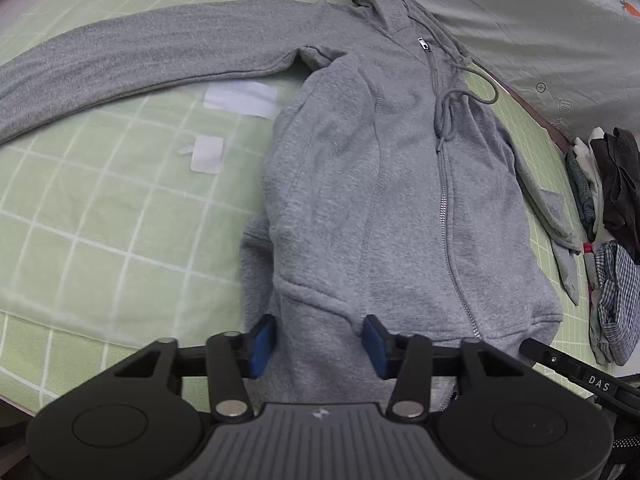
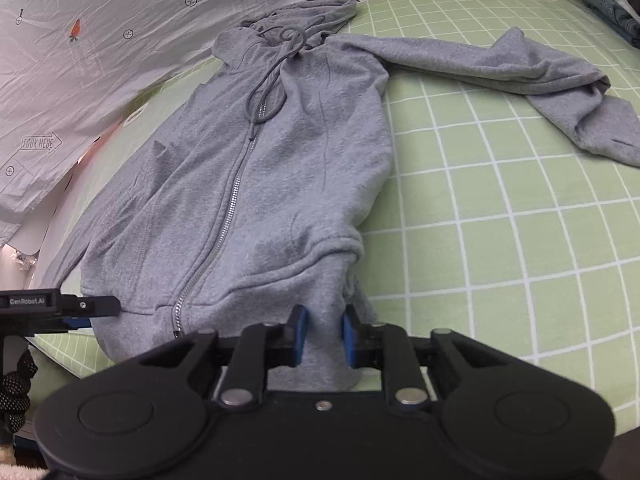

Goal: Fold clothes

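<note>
A grey zip hoodie [image 1: 380,184] lies front up on a green checked mat [image 1: 100,220], hood at the far end. One sleeve [image 1: 120,60] stretches out to the left in the left wrist view. My left gripper [image 1: 318,344] is open, its blue pads on either side of the hoodie's hem. In the right wrist view the hoodie [image 2: 248,168] fills the middle and its other sleeve [image 2: 520,76] lies bent to the right. My right gripper [image 2: 324,336] is shut on a bunched part of the hem.
A pile of other clothes [image 1: 608,208] lies at the mat's right edge. A white printed sheet [image 2: 80,40] lies beyond the hood. White paper patches [image 1: 240,98] lie on the mat under the left sleeve.
</note>
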Available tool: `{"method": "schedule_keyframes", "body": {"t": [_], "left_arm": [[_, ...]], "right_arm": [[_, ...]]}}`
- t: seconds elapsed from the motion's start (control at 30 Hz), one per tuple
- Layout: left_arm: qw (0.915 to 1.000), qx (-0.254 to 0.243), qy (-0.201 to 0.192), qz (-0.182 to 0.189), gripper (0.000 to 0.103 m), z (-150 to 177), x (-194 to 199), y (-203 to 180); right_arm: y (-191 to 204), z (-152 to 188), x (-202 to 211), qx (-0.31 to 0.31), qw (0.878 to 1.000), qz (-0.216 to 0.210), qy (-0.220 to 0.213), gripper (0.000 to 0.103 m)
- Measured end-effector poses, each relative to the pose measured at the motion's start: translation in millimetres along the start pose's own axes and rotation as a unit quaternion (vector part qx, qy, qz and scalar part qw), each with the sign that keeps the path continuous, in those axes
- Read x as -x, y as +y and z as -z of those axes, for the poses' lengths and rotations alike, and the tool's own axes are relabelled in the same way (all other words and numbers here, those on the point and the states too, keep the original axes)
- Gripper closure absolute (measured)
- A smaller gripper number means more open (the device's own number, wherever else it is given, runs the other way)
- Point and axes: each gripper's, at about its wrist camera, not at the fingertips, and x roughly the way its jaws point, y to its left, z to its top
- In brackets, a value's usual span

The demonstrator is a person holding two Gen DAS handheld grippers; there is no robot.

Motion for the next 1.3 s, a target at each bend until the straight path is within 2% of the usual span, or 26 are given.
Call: {"method": "schedule_keyframes", "body": {"t": [0.03,0.1,0.27,0.47,0.57,0.7,0.93,1.03,1.17,1.23,1.3], "left_arm": [[1.0,0.002,-0.003,0.004,0.09,-1.3,1.6,0.0],[0.9998,0.006,-0.017,0.011,0.092,-5.6,9.3,-1.9],[0.997,0.005,-0.075,0.022,0.093,-30.0,38.6,-18.4],[0.9909,0.02,-0.124,0.048,0.094,-82.8,52.7,-34.1],[0.9895,0.028,-0.133,0.051,0.094,-112.6,43.7,-36.1],[0.9901,0.045,-0.124,0.047,0.094,-149.9,19.7,-31.5],[0.9934,0.056,-0.09,0.044,0.094,-222.7,-38.3,-39.7],[0.9964,0.061,-0.056,0.017,0.093,-246.5,-71.1,-41.1],[0.997,0.066,-0.04,0.006,0.087,-247.2,-86.0,-37.0],[0.9961,0.071,-0.05,0.014,0.082,-238.6,-75.9,-32.9],[0.9959,0.066,-0.061,0.007,0.079,-229.6,-61.0,-31.3]], "right_arm": [[1.1,-3.2,2.0,0.001,1.0,-0.005,-0.007,0.097],[4.3,-11.4,7.8,0.006,1.0,-0.009,-0.025,0.098],[17.0,-40.5,21.2,0.03,0.996,-0.01,-0.078,0.099],[21.4,-96.5,22.2,0.025,0.991,-0.014,-0.133,0.1],[16.8,-124.5,14.0,0.012,0.988,-0.013,-0.152,0.103],[5.7,-163.1,-6.0,-0.002,0.986,0.004,-0.165,0.103],[-8.2,-207.0,-46.7,-0.038,0.987,0.01,-0.156,0.102],[-10.0,-209.9,-61.6,-0.049,0.989,0.025,-0.134,0.101],[-8.0,-204.8,-77.4,-0.048,0.992,0.051,-0.107,0.097],[-7.0,-198.0,-82.0,-0.054,0.993,0.06,-0.092,0.09],[-5.3,-189.4,-82.8,-0.061,0.993,0.062,-0.082,0.089]]}}
